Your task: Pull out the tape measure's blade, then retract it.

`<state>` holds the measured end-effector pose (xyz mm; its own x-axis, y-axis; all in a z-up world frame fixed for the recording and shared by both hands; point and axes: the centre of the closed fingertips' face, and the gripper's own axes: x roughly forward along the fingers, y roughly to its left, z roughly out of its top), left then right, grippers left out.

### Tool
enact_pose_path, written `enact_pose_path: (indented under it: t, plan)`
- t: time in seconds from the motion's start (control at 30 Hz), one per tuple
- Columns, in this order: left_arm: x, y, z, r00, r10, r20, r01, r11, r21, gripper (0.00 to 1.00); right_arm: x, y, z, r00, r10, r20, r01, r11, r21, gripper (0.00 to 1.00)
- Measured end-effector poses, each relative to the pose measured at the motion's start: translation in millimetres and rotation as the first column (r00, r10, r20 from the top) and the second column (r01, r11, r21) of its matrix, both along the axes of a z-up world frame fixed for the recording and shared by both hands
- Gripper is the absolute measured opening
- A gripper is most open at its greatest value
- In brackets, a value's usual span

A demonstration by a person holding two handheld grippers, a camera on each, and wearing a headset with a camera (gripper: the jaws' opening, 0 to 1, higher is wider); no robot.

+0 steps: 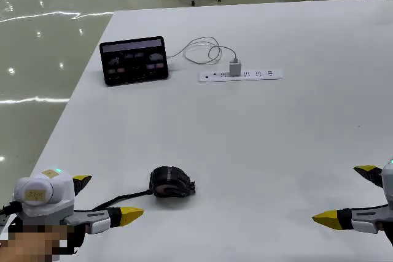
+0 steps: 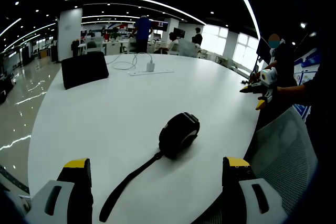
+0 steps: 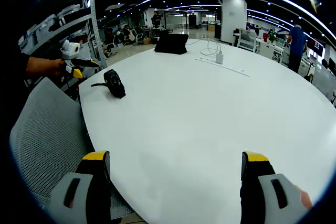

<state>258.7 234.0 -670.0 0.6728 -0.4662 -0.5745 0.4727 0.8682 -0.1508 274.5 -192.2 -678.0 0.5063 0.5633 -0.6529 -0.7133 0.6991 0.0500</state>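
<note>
A black tape measure (image 1: 171, 183) lies on the white table (image 1: 258, 133) near its front edge, with a black wrist strap (image 1: 116, 200) trailing to the left. In the left gripper view the tape measure (image 2: 179, 134) sits just ahead of the jaws. My left gripper (image 1: 107, 196) is open beside the strap, left of the case. My right gripper (image 1: 347, 193) is open at the table's front right, far from the tape measure (image 3: 114, 83). No blade shows outside the case.
A dark tablet (image 1: 134, 60) stands at the back left. A white power strip (image 1: 241, 75) with a plugged charger (image 1: 235, 66) and looped cable lies behind the middle. Office chairs and people stand beyond the far edge.
</note>
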Motion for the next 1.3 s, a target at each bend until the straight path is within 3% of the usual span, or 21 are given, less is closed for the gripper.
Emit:
enact_pose_path:
  t: [0.8,1.1,1.2,1.3]
  plan:
    - [0.2,-7.8,3.7,1.000,-0.022,0.003,0.022,1.000,0.003,1.00,0.0,-5.6,-2.4,1.000,-0.011,0.010,0.011,1.000,-0.003,1.00]
    - [4.2,-7.5,3.7,0.999,-0.033,0.004,0.033,0.999,0.004,1.00,1.2,-4.6,-6.9,1.000,-0.002,-0.002,0.001,1.000,-0.031,1.00]
    - [4.0,-11.4,0.4,0.998,-0.054,-0.016,0.053,0.998,-0.019,1.00,2.7,0.1,-6.3,1.000,0.007,-0.004,-0.008,1.000,-0.027,1.00]
    - [4.0,-14.2,-3.2,0.996,-0.079,-0.031,0.079,0.997,-0.008,1.00,6.2,6.0,-5.6,1.000,0.017,0.000,-0.017,1.000,-0.024,1.00]
